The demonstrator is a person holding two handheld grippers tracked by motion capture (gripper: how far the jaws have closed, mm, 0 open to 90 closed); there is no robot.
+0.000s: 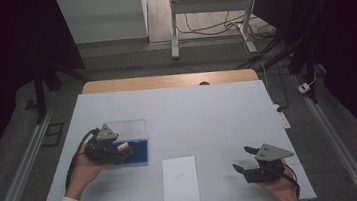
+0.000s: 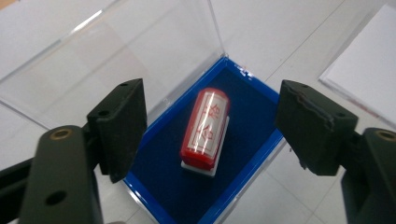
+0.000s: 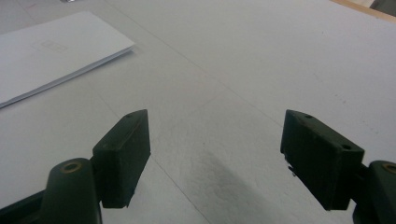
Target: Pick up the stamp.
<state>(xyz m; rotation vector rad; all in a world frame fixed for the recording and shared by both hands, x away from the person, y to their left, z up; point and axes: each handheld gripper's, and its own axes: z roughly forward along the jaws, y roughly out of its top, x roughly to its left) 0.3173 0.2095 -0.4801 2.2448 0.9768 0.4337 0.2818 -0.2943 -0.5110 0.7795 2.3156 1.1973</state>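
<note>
Spread wide, the left gripper point(image 2: 210, 126) fingers point(image 2: 119, 126) flank a red stamp point(image 2: 205, 128) lying in a blue-lined box point(image 2: 247, 182), clear lid point(image 2: 116, 51) open. Right gripper point(image 3: 215, 154) hovers spread over the counter point(image 3: 261, 60) near white paper point(image 1: 180, 181).

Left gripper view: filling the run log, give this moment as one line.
left gripper: open, over red stamp in blue-lined case | right gripper: open, idle | paper: flat

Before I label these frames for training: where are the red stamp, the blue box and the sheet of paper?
red stamp point(image 2: 205, 127), left gripper view, middle of its red body.
blue box point(image 2: 254, 105), left gripper view, bare blue lining right of the stamp.
sheet of paper point(image 1: 180, 182), high view, centre of the sheet.
</note>
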